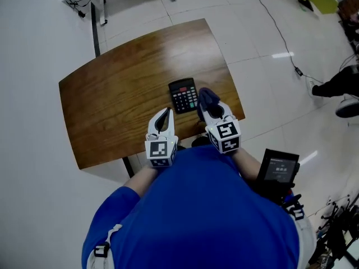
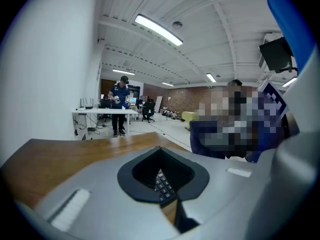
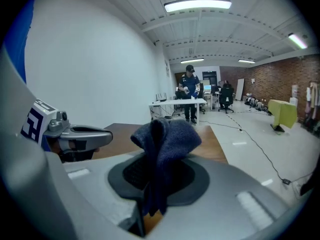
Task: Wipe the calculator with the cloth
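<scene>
A black calculator (image 1: 183, 95) lies flat on the brown wooden table (image 1: 123, 94), close to its near edge. My right gripper (image 1: 208, 106) is just right of the calculator and shut on a dark blue cloth (image 1: 207, 97), which bunches up out of the jaws (image 3: 162, 139). My left gripper (image 1: 164, 114) hovers just short of the calculator's near left corner, shut and empty. In the left gripper view a strip of calculator keys (image 2: 163, 185) shows through the narrow slit between the jaws. The right gripper view shows the left gripper (image 3: 80, 134) at its left.
The table's near edge (image 1: 185, 142) is right under both grippers. A black device with a screen (image 1: 277, 170) sits by my right hip. A cable (image 1: 275, 27) runs across the floor, and a person's shoes (image 1: 345, 105) are at the right. Someone stands at a distant white desk (image 3: 190, 101).
</scene>
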Demonstrator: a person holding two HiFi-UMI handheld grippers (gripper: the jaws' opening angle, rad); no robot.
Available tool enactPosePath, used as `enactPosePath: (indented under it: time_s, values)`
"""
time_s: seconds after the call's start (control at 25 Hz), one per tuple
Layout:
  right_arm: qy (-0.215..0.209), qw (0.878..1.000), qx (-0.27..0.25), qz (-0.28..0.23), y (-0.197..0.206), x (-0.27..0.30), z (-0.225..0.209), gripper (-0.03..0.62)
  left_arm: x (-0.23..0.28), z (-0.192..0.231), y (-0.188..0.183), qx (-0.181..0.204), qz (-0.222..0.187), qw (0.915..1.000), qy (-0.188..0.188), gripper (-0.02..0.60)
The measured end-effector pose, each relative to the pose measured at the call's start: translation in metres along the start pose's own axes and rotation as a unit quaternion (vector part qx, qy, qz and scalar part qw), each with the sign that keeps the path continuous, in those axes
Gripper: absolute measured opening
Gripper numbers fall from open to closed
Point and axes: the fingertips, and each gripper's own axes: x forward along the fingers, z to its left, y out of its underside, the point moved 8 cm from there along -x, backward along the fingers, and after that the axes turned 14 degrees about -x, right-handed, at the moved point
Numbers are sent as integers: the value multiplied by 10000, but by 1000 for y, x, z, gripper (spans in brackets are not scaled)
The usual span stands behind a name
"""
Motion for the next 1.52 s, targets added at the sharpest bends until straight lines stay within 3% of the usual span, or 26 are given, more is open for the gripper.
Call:
enactPosePath:
  time_s: [0.36, 0.52, 0.84, 1.52]
  values:
    - [-906, 9956, -203, 109, 25, 56, -53, 67, 46, -8, 23, -167, 2, 9957, -908, 6]
    - [-1142, 9926, -313, 275, 33, 62, -51, 67, 41, -12, 31, -269, 32, 9934, -1118, 6]
    - [-1191, 9913, -283, 487, 42, 69, -51, 66, 34, -18, 39, -133, 134, 9933, -1140, 6]
    - [-1394, 9823, -914, 856, 31, 85, -54, 67, 28, -28, 35, -97, 21, 9938, -1105, 6]
